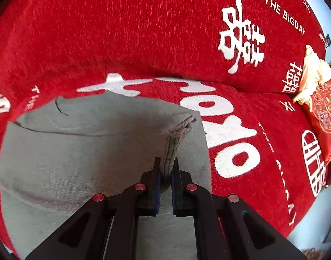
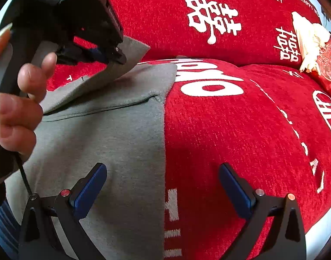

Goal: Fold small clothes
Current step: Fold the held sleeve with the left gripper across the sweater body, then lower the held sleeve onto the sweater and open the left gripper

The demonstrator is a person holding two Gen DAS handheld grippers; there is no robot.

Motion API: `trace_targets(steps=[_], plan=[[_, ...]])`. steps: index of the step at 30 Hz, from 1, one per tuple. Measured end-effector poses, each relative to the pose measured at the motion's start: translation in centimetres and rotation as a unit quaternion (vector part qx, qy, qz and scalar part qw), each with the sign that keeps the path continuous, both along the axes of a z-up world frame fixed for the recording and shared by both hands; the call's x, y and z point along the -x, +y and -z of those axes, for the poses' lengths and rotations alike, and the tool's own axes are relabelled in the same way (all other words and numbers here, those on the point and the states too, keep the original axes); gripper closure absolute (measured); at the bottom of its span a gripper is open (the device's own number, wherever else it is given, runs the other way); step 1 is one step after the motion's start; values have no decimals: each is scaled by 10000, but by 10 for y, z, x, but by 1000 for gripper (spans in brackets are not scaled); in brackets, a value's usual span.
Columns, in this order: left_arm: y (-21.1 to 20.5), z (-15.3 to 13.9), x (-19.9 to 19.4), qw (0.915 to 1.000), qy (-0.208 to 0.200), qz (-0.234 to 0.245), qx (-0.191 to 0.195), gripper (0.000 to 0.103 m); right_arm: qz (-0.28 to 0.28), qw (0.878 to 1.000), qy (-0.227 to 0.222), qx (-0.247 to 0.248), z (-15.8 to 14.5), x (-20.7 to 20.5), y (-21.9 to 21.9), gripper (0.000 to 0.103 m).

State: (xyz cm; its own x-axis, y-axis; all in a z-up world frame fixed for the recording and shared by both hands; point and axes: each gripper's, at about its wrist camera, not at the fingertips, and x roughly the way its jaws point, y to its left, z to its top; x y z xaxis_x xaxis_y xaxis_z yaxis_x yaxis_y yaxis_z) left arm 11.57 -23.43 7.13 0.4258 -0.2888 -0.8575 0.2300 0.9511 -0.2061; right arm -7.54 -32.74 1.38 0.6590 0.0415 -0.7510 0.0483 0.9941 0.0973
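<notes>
A grey knit garment (image 1: 78, 151) lies flat on the red sofa cover (image 1: 143, 32). My left gripper (image 1: 167, 162) is shut on a pinched-up fold of its right edge, which stands up between the pads. In the right wrist view a person's hand (image 2: 18, 112) holds that left gripper (image 2: 113, 56) at the upper left, lifting a grey flap over the rest of the garment (image 2: 111, 140). My right gripper (image 2: 163, 184) is open and holds nothing. It straddles the garment's right edge, with its left finger (image 2: 94, 184) over grey cloth and its right finger (image 2: 232, 184) over red cover.
The sofa's seat and backrest wear a red cover (image 2: 230, 130) with white characters and lettering. A red embroidered cushion (image 1: 326, 117) with a cream cloth (image 1: 310, 71) on it leans at the far right end. The seat's front edge (image 2: 321, 227) curves at the lower right.
</notes>
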Motion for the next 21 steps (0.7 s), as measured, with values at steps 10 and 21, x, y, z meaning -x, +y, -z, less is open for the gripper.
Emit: trace_targets(steps=[10, 21], plan=[[-7, 18, -1, 9996, 144, 220, 46, 95, -185, 9998, -32, 113, 4, 1, 10, 0], [-17, 40, -1, 9992, 297, 264, 45, 95, -91, 10000, -11, 22, 9, 1, -1, 0]])
